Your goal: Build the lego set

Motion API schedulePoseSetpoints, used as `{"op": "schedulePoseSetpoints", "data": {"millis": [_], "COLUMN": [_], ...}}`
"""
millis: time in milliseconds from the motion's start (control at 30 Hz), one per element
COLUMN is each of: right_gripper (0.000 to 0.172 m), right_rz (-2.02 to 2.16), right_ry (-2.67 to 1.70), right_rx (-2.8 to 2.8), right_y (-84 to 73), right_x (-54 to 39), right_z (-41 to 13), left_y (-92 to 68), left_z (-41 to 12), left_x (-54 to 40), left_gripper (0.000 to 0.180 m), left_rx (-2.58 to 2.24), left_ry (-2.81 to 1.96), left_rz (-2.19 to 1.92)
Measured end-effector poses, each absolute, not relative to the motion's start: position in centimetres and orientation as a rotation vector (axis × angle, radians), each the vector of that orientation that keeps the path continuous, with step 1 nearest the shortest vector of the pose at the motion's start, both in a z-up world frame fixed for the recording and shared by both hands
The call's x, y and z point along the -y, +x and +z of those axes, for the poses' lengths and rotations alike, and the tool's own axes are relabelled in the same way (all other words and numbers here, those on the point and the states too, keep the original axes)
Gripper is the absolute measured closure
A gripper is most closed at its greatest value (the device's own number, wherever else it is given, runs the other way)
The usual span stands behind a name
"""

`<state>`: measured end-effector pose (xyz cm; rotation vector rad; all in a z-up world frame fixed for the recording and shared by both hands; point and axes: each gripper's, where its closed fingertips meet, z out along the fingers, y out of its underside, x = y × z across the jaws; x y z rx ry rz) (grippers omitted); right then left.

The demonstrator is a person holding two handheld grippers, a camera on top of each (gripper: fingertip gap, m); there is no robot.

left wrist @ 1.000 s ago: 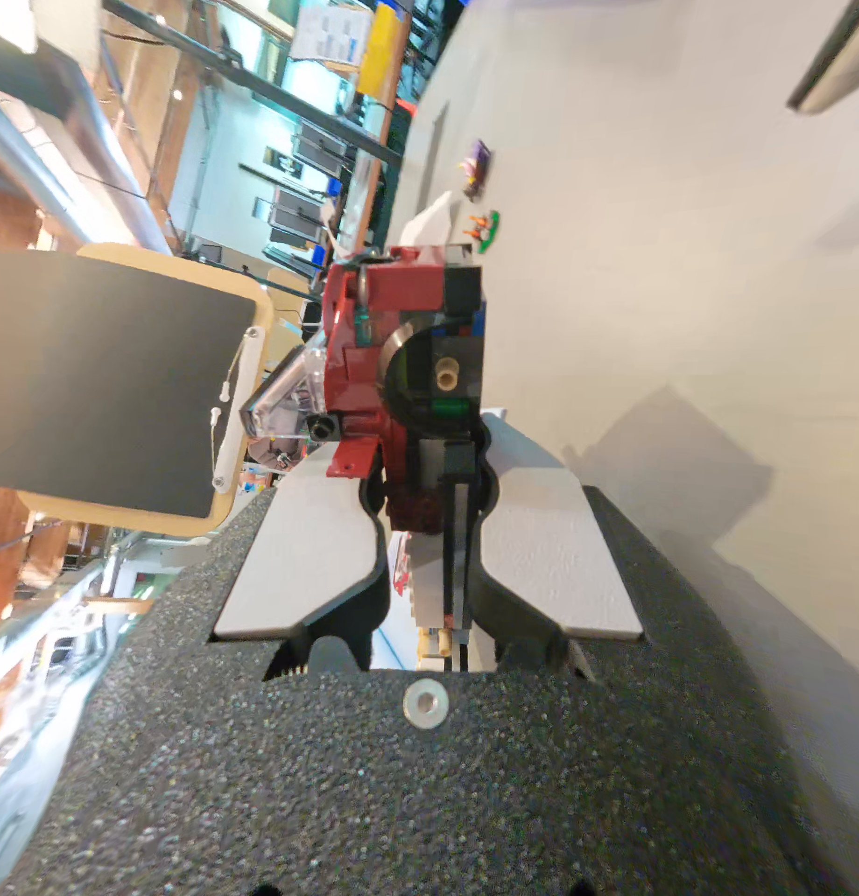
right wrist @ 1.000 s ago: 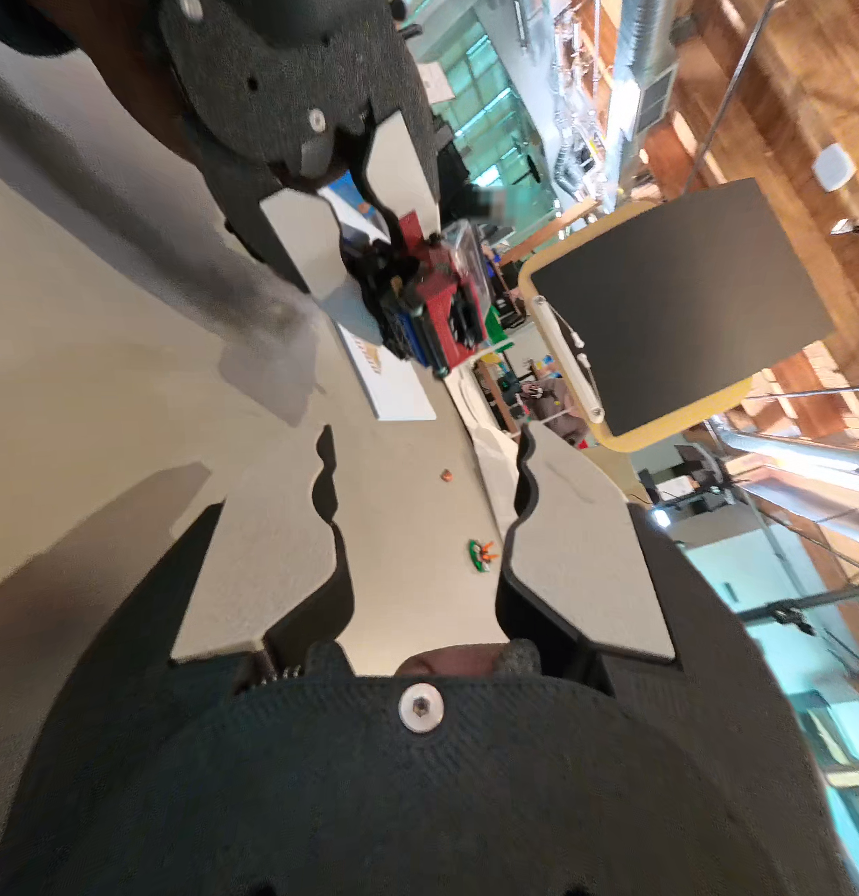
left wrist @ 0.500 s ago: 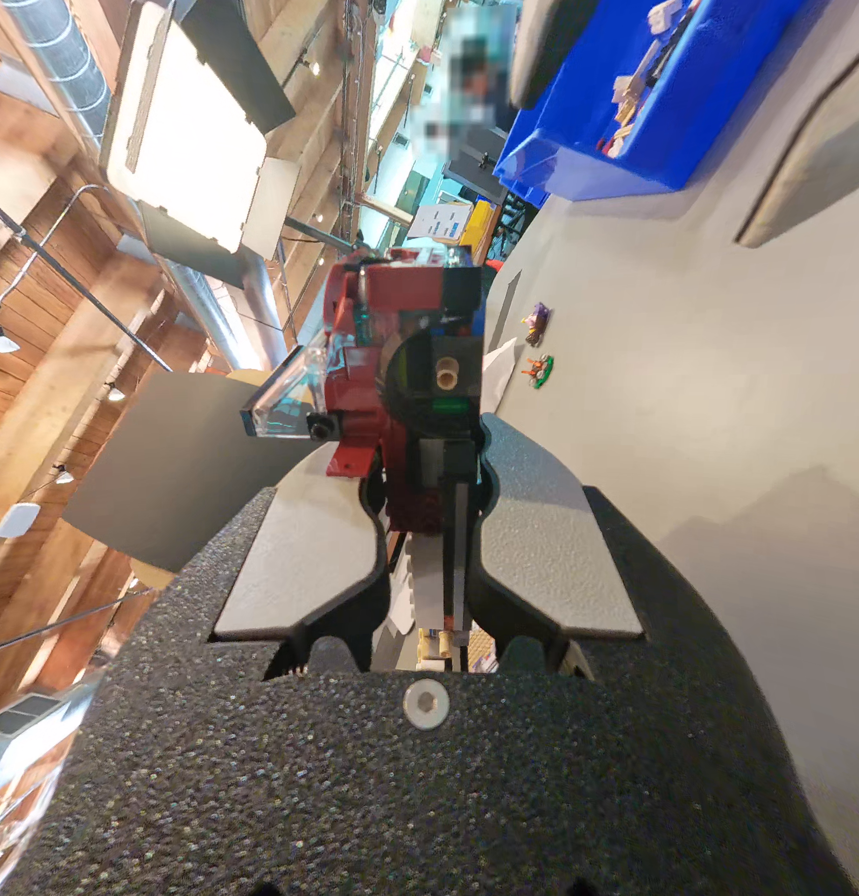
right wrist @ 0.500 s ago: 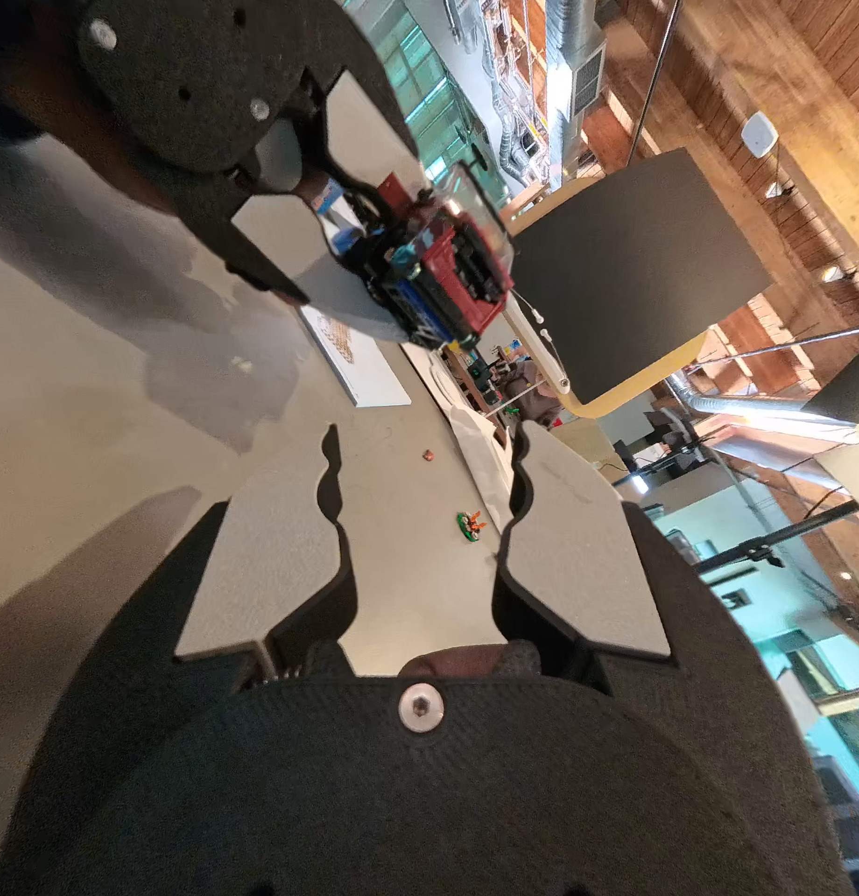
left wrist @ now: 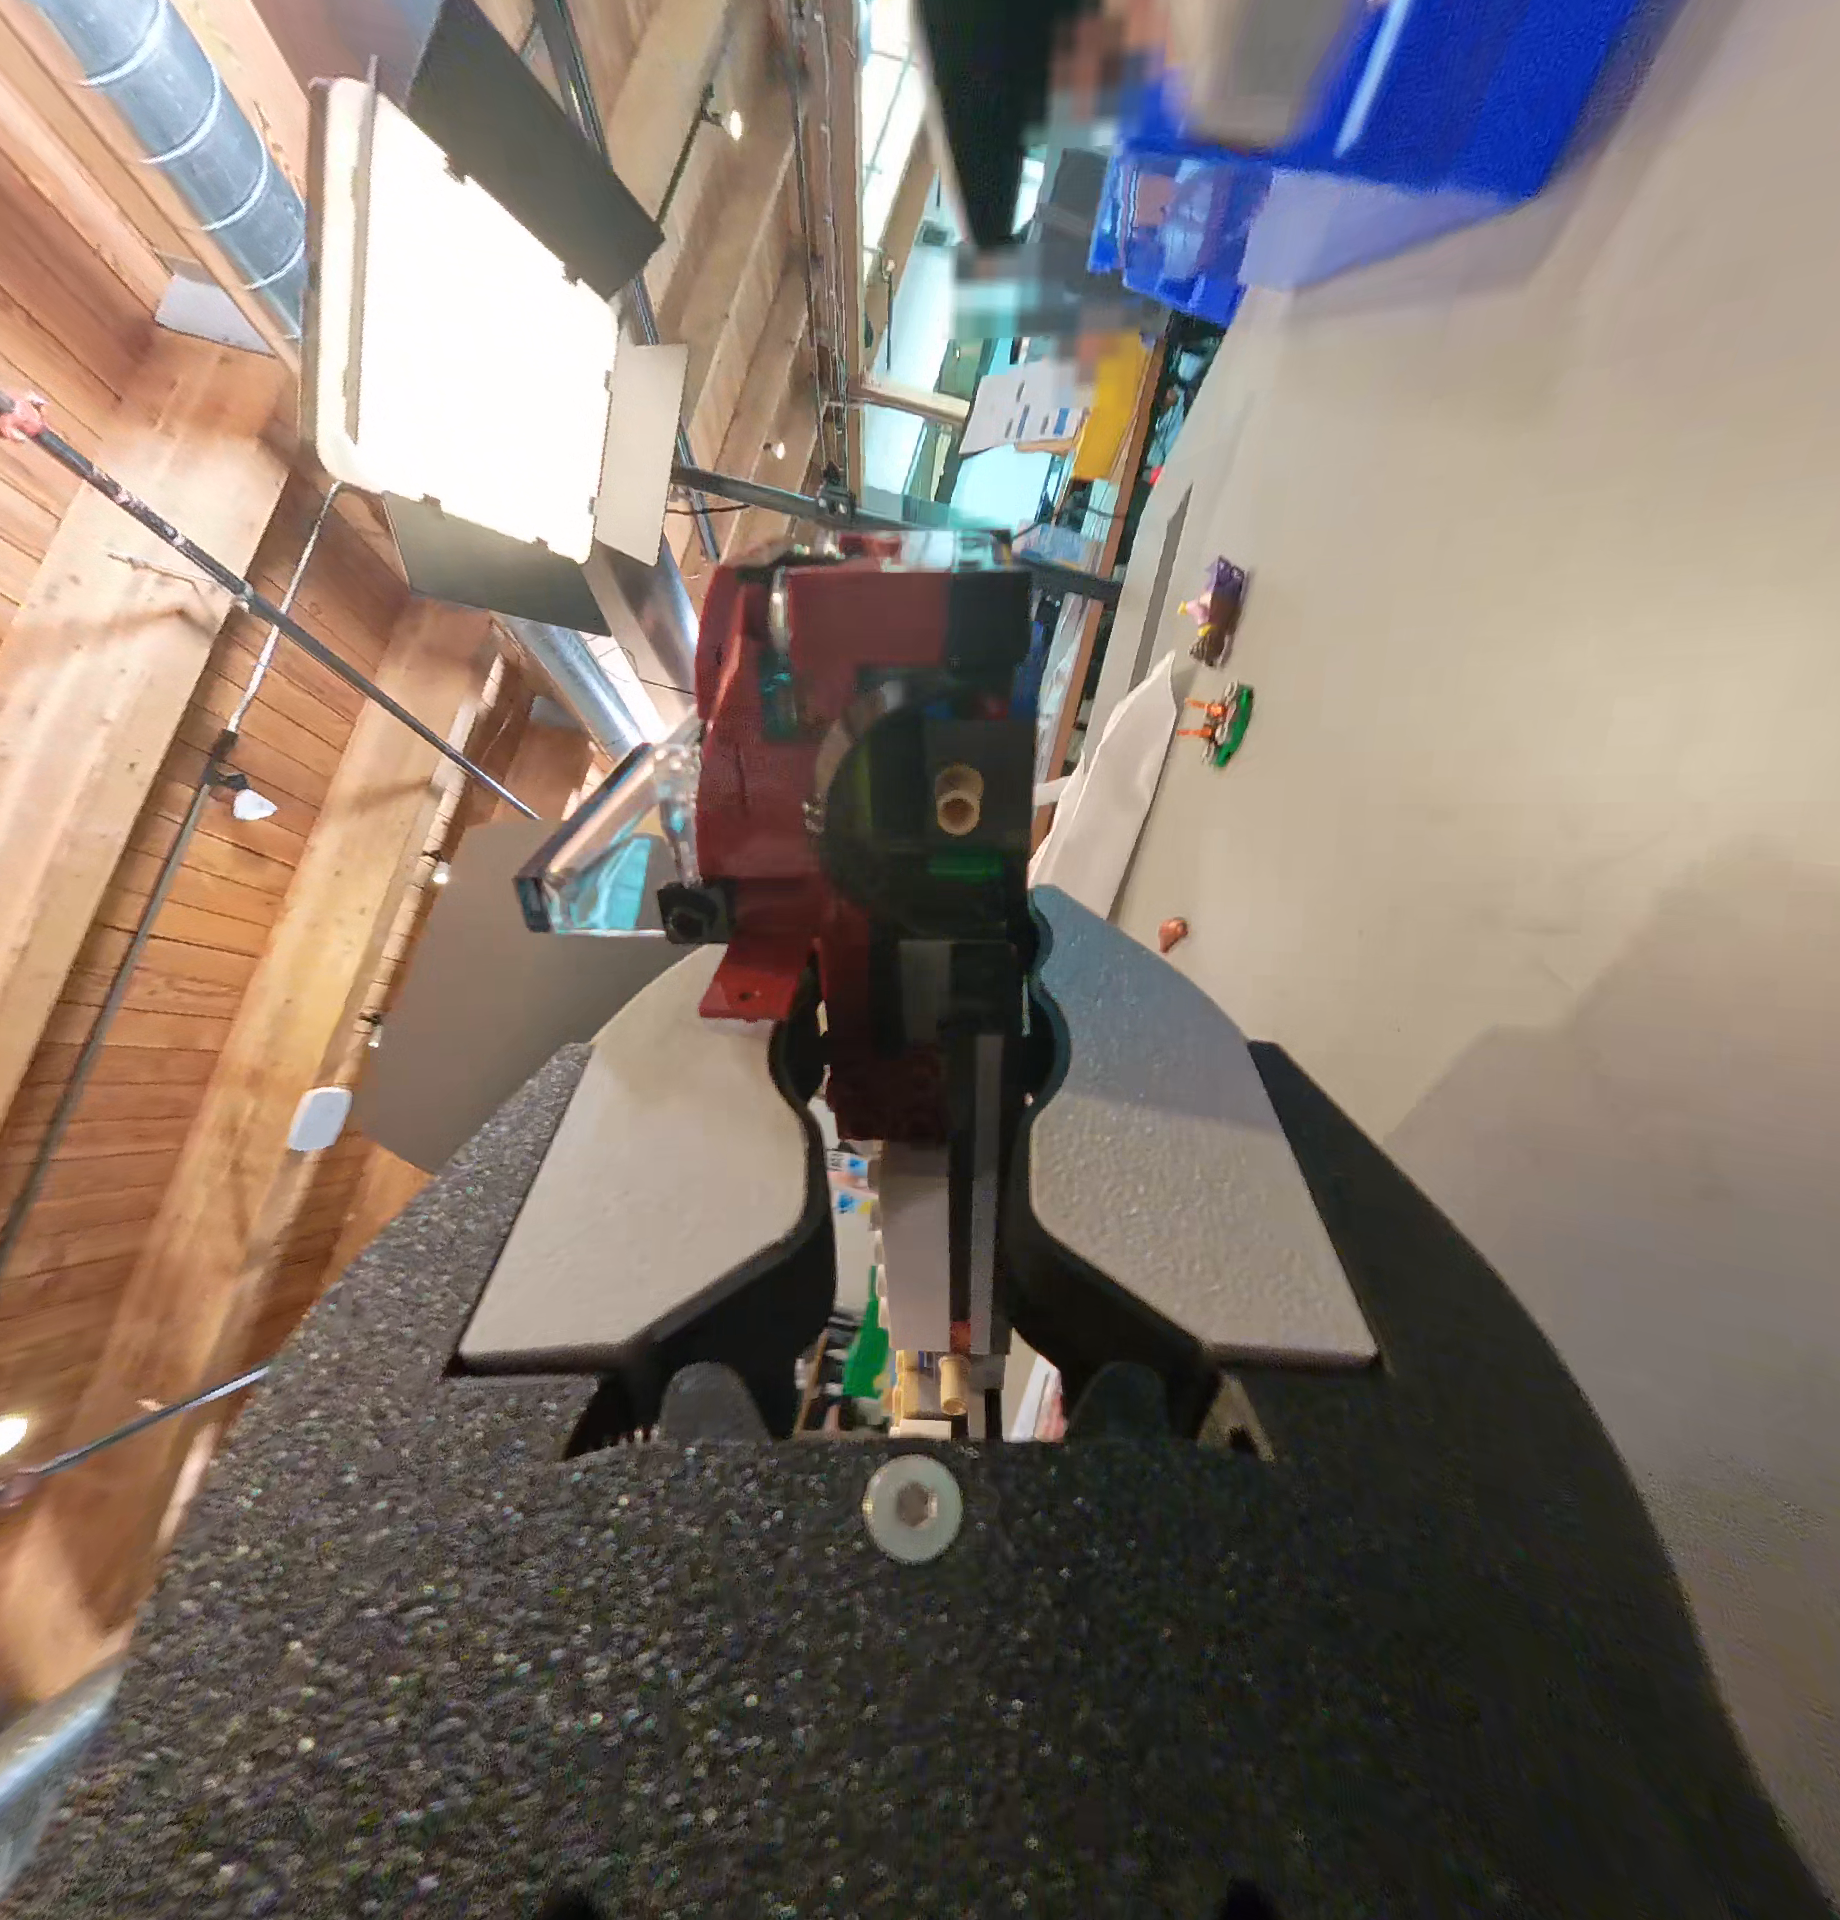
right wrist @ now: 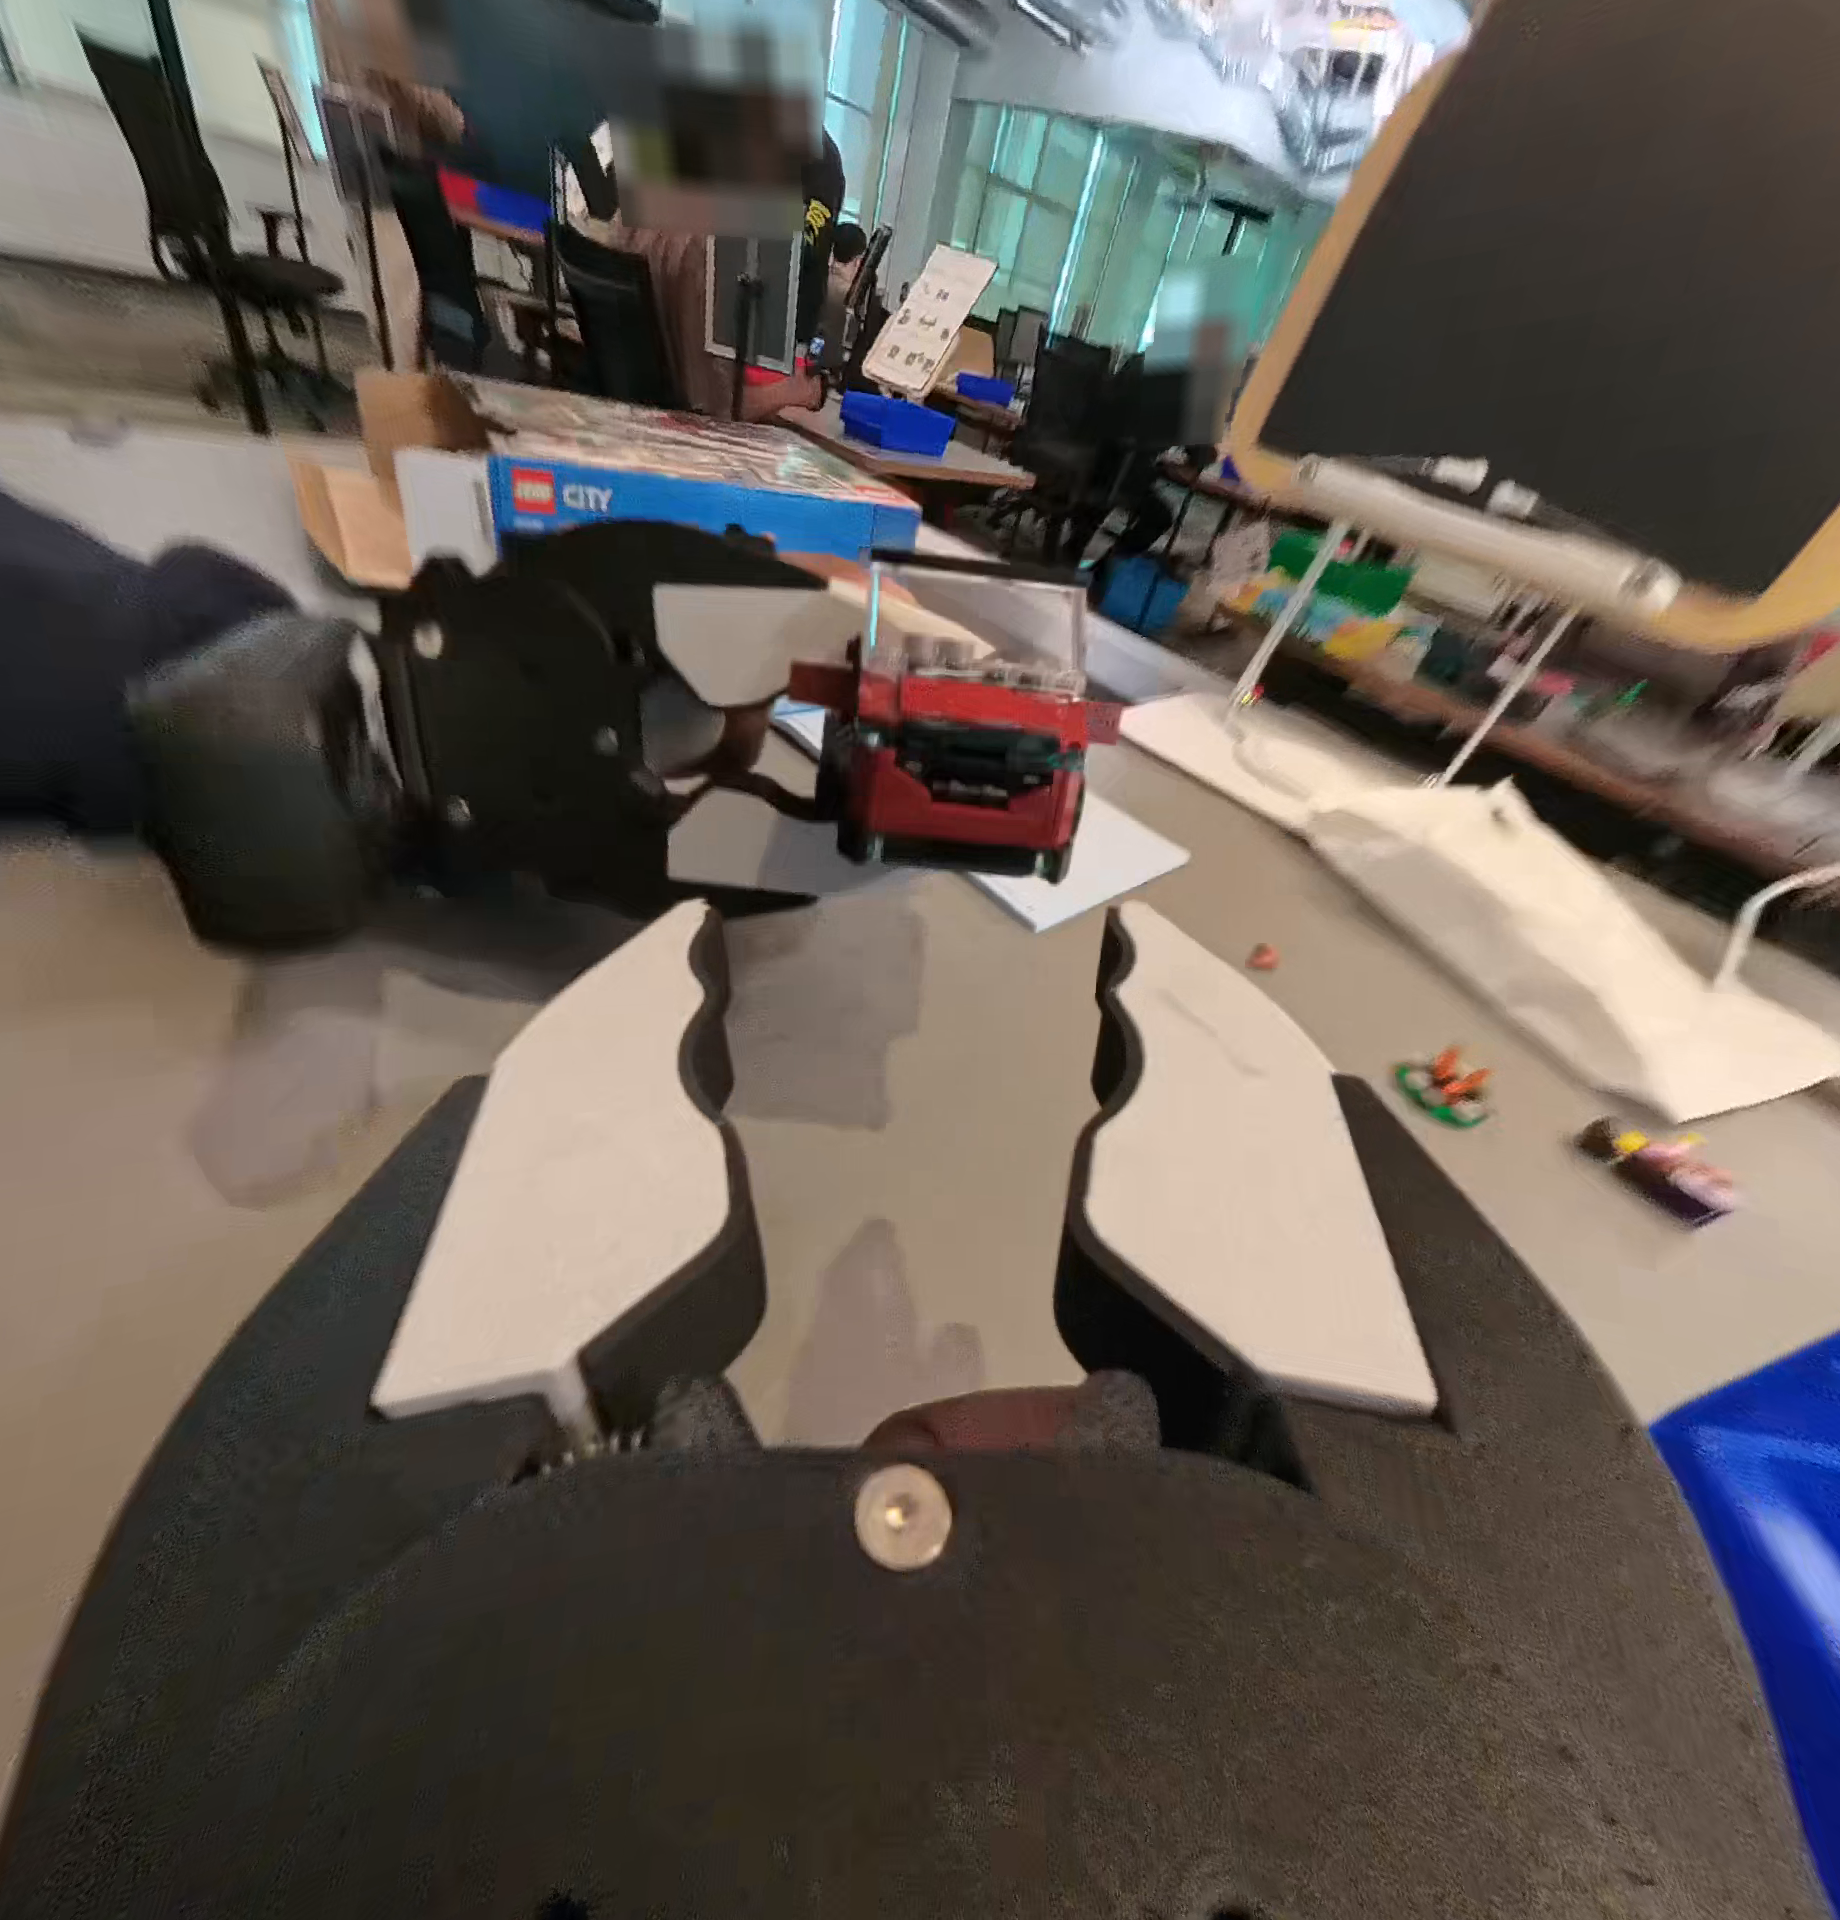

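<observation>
The grey worktop (right wrist: 220, 1195) spreads under both grippers and carries the loose items. At its back stands a blue toy box (right wrist: 687, 499) beside an open cardboard carton (right wrist: 396, 416), and to the right a crumpled white paper sheet (right wrist: 1518, 935) lies under thin white stand legs. A blue bin (right wrist: 1789, 1558) fills the near right corner. A flat white booklet (right wrist: 1092, 862) lies on the worktop below the car. The left gripper (left wrist: 921, 997) is clenched on a red toy car (left wrist: 822, 748) built of bricks, both pads pressing its dark underside, so the car is lifted clear of the worktop with its clear windscreen sticking out to one side; from the right wrist view the car (right wrist: 963, 769) hangs in the air with its front toward that camera. The right gripper (right wrist: 908, 935) is released, its pads spread wide with only bare worktop between them, just short of the car. To the right lie a minifigure (right wrist: 1664, 1169), a small green piece with orange bits (right wrist: 1441, 1086), and a tiny brown piece (right wrist: 1261, 956).
</observation>
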<state>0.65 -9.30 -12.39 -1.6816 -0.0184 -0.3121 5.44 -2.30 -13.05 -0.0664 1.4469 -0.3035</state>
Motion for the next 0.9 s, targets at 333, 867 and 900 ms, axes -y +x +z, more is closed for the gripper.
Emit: {"op": "schedulePoseSetpoints", "data": {"millis": [333, 867, 900], "right_gripper": [0.103, 0.115, 0.115], "right_rz": [-0.139, 0.174, 0.203], "right_ry": [-1.845, -2.108, -2.105], "right_rx": [-0.106, 0.211, 0.227], "right_y": [2.1, -2.1, -2.3], "right_x": [7.0, 0.7, 0.4], "right_z": [-14.3, -17.8, -17.7], "left_y": [5.8, -0.3, -0.7], "left_z": [-14.8, -18.7, -18.6], "left_x": [3.5, -2.0, -2.3], "left_gripper": [0.146, 0.143, 0.143], "left_rx": [-1.480, -1.707, -1.715], "left_ry": [0.061, -0.108, -0.127], "left_rz": [-0.162, 0.108, 0.104]}}
